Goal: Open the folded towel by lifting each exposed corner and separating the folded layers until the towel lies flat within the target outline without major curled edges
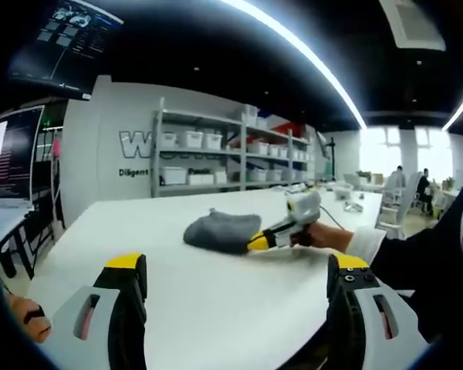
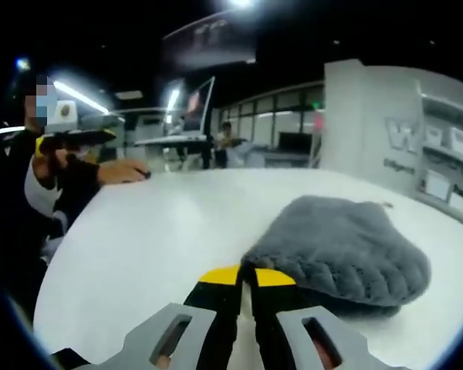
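**Right gripper pinching the near edge of the towel; left gripper waiting, jaws apart**

Nearest the lens in the right gripper view, the right gripper [image 2: 246, 279], grey with yellow-capped tips, has its two jaws drawn together at the near-left edge of the grey, ribbed, fluffy folded towel [image 2: 336, 250]. The tips meet right at the fabric's rim. It looks like a pinch on an edge, but how many layers are caught cannot be told.

In the left gripper view, the left gripper [image 1: 243, 274] hangs low over the near part of the white table [image 1: 216, 308] with its jaws wide apart and nothing between them, well short of the towel [image 1: 222, 231]. Farther along, that towel sits as a rounded bundle near the middle of the tabletop, with the right gripper [image 1: 256, 242] at its right edge and a person's hand [image 1: 324, 233] in a dark sleeve behind it. No target outline can be made out on the table.

Beyond the table stand white storage shelves with bins [image 1: 231, 154] against a wall, and monitors to the side.

Judgement: unfolding has barely begun; the towel is still bunched.

Risks:
- If the pinch holds every layer, a lift raises the whole bundle rather than parting the fold.
- If it holds only pile fibres, the edge slips out on the pull.
- With the left gripper not pinning the far side, the towel may drag across the smooth top.
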`<action>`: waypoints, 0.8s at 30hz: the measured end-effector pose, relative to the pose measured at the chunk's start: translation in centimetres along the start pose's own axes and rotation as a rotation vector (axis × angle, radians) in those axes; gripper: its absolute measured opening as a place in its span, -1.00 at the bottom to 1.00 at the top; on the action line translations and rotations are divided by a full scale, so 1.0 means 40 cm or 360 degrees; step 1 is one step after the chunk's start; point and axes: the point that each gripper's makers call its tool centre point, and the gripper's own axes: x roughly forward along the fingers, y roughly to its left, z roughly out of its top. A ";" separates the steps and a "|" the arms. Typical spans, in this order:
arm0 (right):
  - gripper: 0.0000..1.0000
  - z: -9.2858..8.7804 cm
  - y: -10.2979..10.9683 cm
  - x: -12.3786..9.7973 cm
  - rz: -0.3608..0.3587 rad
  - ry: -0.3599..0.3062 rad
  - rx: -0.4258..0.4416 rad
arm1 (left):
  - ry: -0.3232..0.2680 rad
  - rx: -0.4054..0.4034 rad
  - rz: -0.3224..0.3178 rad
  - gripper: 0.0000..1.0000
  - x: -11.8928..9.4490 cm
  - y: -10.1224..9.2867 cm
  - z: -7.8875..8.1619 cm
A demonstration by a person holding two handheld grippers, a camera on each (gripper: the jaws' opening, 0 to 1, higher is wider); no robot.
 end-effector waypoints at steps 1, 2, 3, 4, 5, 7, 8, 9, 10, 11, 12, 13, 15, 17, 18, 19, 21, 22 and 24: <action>-0.99 0.000 0.001 0.003 0.0001 0.0003 -0.0007 | -0.0003 -0.0004 -0.0002 0.90 0.002 0.000 -0.002; -0.99 -0.002 0.004 0.007 0.0005 0.0006 -0.0016 | -0.0002 -0.0005 -0.0001 0.90 0.003 0.001 -0.003; -0.99 -0.003 0.004 0.010 0.0008 0.0009 -0.0019 | 0.0003 -0.0009 0.0000 0.90 0.005 0.003 -0.004; -0.99 -0.003 0.006 0.010 0.0011 0.0009 -0.0025 | 0.0001 -0.0010 0.0002 0.90 0.005 0.004 -0.004; -1.00 -0.001 0.007 0.011 0.0012 0.0006 -0.0033 | -0.0003 -0.0015 0.0005 0.90 0.006 0.005 -0.003; -1.00 0.001 0.010 0.013 0.0014 0.0004 -0.0039 | -0.0007 -0.0019 0.0003 0.89 0.009 0.004 -0.003; -1.00 0.000 0.014 0.013 0.0016 0.0007 -0.0043 | -0.0005 -0.0018 -0.0001 0.89 0.011 0.000 -0.005; -1.00 0.000 0.015 0.014 0.0018 0.0008 -0.0046 | 0.0003 -0.0015 -0.0006 0.89 0.015 -0.005 -0.008; -1.00 0.001 0.020 0.015 0.0019 0.0007 -0.0063 | 0.0008 -0.0011 -0.0011 0.89 0.017 -0.010 -0.011; -1.00 0.001 0.023 0.017 0.0020 0.0006 -0.0068 | 0.0010 -0.0008 -0.0015 0.89 0.020 -0.012 -0.012; -1.00 0.001 0.025 0.018 0.0022 0.0009 -0.0071 | 0.0009 -0.0008 -0.0019 0.89 0.021 -0.014 -0.012; -1.00 0.000 0.025 0.020 0.0020 0.0011 -0.0080 | 0.0011 -0.0012 -0.0025 0.89 0.024 -0.016 -0.013; -1.00 0.002 0.027 0.021 0.0022 0.0009 -0.0083 | 0.0013 -0.0014 -0.0028 0.89 0.026 -0.019 -0.017; -1.00 0.003 0.036 0.024 0.0031 0.0007 -0.0098 | 0.0028 -0.0011 -0.0024 0.89 0.030 -0.020 -0.024; -1.00 0.002 0.038 0.025 0.0031 0.0010 -0.0105 | 0.0035 -0.0007 -0.0022 0.89 0.029 -0.020 -0.027; -1.00 0.001 0.039 0.026 0.0031 0.0012 -0.0111 | 0.0040 -0.0003 -0.0020 0.89 0.029 -0.019 -0.028; -1.00 0.002 0.041 0.027 0.0036 0.0009 -0.0117 | 0.0031 -0.0004 -0.0017 0.89 0.027 -0.019 -0.025; -1.00 0.002 0.042 0.027 0.0037 0.0008 -0.0117 | 0.0023 -0.0006 -0.0016 0.88 0.026 -0.018 -0.023; -1.00 0.004 0.047 0.028 0.0044 0.0009 -0.0127 | 0.0022 -0.0009 -0.0012 0.87 0.028 -0.014 -0.025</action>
